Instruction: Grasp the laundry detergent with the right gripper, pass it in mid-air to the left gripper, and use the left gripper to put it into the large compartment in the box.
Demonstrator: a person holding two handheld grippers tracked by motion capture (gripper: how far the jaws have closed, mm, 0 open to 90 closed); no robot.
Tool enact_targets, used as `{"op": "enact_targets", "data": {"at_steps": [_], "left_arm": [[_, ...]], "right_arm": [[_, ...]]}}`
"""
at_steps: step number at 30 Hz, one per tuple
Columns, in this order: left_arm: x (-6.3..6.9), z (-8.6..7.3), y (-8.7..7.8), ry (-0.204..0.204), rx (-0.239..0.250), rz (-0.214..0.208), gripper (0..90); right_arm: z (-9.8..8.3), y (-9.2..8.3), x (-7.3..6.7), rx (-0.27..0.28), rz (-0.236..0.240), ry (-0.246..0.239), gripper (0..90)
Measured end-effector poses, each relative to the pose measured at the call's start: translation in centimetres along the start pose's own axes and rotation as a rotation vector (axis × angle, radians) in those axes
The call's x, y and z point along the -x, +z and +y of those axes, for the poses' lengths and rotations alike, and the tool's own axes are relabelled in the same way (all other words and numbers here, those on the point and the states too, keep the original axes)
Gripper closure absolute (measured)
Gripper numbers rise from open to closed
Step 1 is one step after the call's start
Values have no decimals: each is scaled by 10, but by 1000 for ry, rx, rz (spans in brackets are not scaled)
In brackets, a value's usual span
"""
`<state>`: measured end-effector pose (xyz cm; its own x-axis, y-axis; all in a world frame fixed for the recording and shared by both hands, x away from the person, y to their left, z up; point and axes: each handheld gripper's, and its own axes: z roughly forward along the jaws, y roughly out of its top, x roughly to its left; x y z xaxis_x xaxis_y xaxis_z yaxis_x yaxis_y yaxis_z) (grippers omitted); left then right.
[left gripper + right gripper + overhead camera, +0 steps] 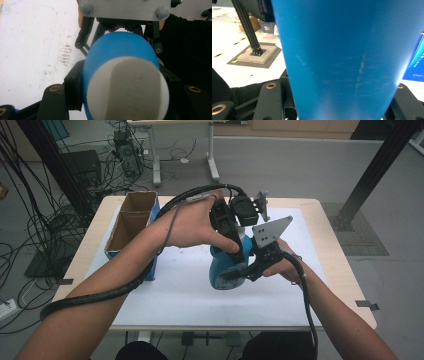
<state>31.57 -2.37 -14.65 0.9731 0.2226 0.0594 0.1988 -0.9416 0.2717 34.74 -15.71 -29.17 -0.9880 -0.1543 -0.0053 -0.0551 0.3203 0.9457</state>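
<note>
A blue rounded object [225,270] with a white end [127,90] is held just above the white mat, near the middle of the table. My left gripper [235,247] comes down on it from above and is shut on it; in the left gripper view the jaws press on both sides of the blue body [120,47]. My right gripper [248,270] grips the same object from the right, its grey plate [125,8] showing beyond. In the right gripper view the blue surface [342,55] sits tight between the black jaws.
An open cardboard box [131,222] with two compartments and blue sides stands at the table's left. A white mat [175,295] covers most of the wooden table. Black frame posts [375,170] and tangled cables [30,220] surround the table.
</note>
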Motion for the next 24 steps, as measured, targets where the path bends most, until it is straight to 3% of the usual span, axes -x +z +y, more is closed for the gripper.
{"op": "enact_targets", "data": {"at_steps": [8, 17, 24], "left_arm": [[4, 0, -4, 7, -3, 22, 380], [6, -1, -3, 11, -18, 37, 379], [4, -2, -2, -6, -14, 27, 379]], "right_arm": [[2, 0, 0, 14, -6, -16, 428], [1, 1, 1, 24, -5, -1, 407], [-1, 1, 3, 26, -17, 35, 268]]}}
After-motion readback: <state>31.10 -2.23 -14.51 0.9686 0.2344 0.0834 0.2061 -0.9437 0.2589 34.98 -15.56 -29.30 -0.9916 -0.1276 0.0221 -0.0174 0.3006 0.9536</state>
